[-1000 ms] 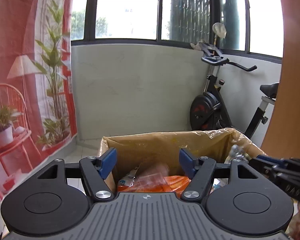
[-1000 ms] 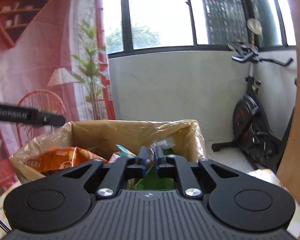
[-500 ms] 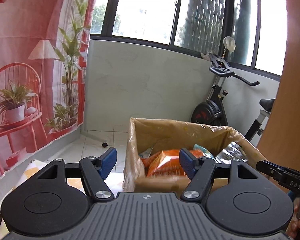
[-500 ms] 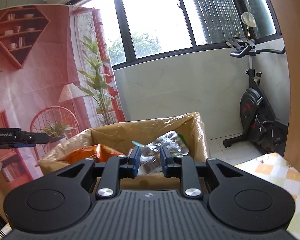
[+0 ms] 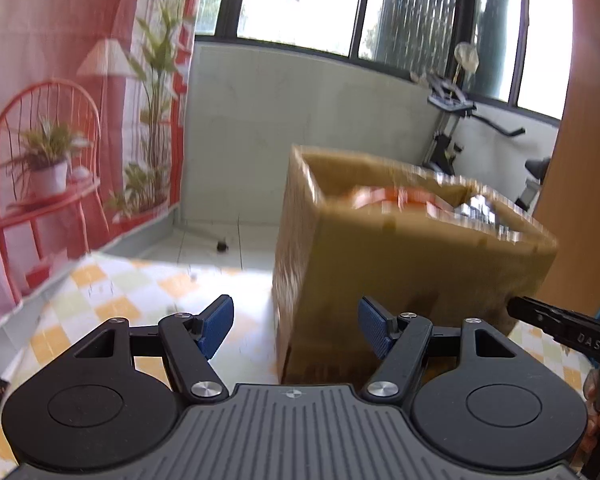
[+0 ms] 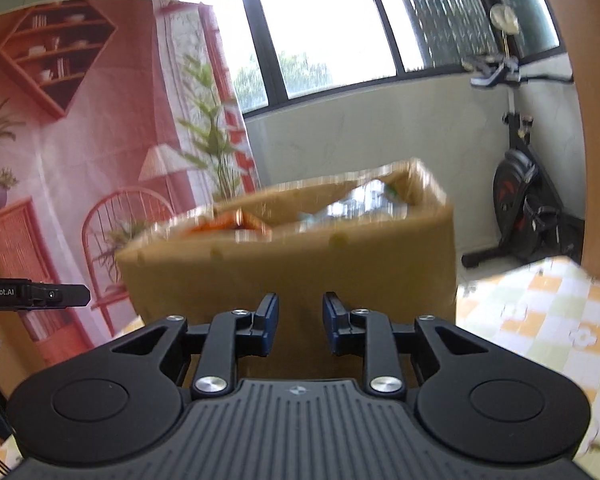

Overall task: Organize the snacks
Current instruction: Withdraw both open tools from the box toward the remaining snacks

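Behind cardboard box (image 6: 292, 264), exercise bike (image 6: 520, 200) stands.

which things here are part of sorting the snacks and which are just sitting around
For the job: cardboard box, orange snack bag, silvery packet, left gripper, right gripper.

Just around: exercise bike, checked tablecloth, printed backdrop.

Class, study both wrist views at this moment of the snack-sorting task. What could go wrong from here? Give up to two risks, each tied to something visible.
1. The cardboard box stands close in front of the right gripper; pushing forward could shove it along the checked tablecloth.
2. The orange snack bag and silvery packets sit near the rim, so a bump might spill them.
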Motion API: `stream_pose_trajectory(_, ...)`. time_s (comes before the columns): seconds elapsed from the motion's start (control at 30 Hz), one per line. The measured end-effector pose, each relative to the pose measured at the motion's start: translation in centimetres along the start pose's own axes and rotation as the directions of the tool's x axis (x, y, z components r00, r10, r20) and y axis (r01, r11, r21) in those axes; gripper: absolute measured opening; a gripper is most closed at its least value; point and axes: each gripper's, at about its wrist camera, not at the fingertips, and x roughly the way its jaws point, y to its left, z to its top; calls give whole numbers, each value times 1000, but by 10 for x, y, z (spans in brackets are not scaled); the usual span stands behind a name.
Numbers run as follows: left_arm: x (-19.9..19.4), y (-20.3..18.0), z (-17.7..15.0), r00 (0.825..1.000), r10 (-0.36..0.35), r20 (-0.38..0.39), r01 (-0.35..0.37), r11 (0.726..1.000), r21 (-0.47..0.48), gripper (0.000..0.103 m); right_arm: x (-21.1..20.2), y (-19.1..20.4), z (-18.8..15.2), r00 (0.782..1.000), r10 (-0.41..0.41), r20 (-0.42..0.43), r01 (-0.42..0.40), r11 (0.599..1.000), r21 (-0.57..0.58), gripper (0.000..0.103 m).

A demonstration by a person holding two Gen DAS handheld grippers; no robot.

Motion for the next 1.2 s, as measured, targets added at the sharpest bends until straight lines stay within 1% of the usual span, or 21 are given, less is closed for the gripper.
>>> stream_pose_trajectory(0.23,27,-2,-48,993,-36,-109,32,999,-32,69,20,-8,-34,995,-12,-95,15,1000,24,27)
stream_pose_trajectory(0.4,44,-3,-67,985,-61,-160,51,997,-65,68,35,-5,-52,987,-15,-158,12,1000,-19,28)
stream_pose_trajectory(0.43,46,-5,-70,984,-66,-167,56,996,-65,67,39,-4,-55,985,-13,-170,8,999,-31,29)
stream_pose_trajectory(0.47,48,-6,-73,982,-73,-173,63,996,-63,64,42,-3,-58,983,-10,-181,3,999,-40,32)
stream_pose_trajectory(0.53,52,-11,-78,980,-80,-183,71,996,-55,59,48,-2,-61,980,-2,-201,-6,999,-42,34)
stream_pose_trajectory(0.57,52,-12,-80,979,-83,-186,75,996,-53,59,51,-2,-61,978,0,-207,-9,999,-38,34)
stream_pose_trajectory(0.63,55,-12,-82,977,-95,-192,84,994,-64,59,56,-2,-59,977,4,-213,-11,1000,-29,36)
stream_pose_trajectory(0.8,62,-11,-88,971,-106,-213,88,992,-92,59,65,5,-58,976,13,-216,-24,998,-50,49)
stream_pose_trajectory(0.9,65,-10,-90,969,-107,-221,87,991,-99,59,70,13,-58,973,9,-232,-26,997,-69,53)
stream_pose_trajectory(1.03,65,-9,-91,968,-109,-226,85,990,-110,59,80,19,-60,968,-33,-251,15,997,-75,54)
stream_pose_trajectory(1.13,66,-8,-92,967,-110,-228,86,990,-113,59,89,19,-62,956,-76,-282,61,996,-63,55)
stream_pose_trajectory(1.2,66,-8,-91,967,-111,-228,86,990,-113,59,88,17,-62,957,-79,-279,67,996,-51,55)
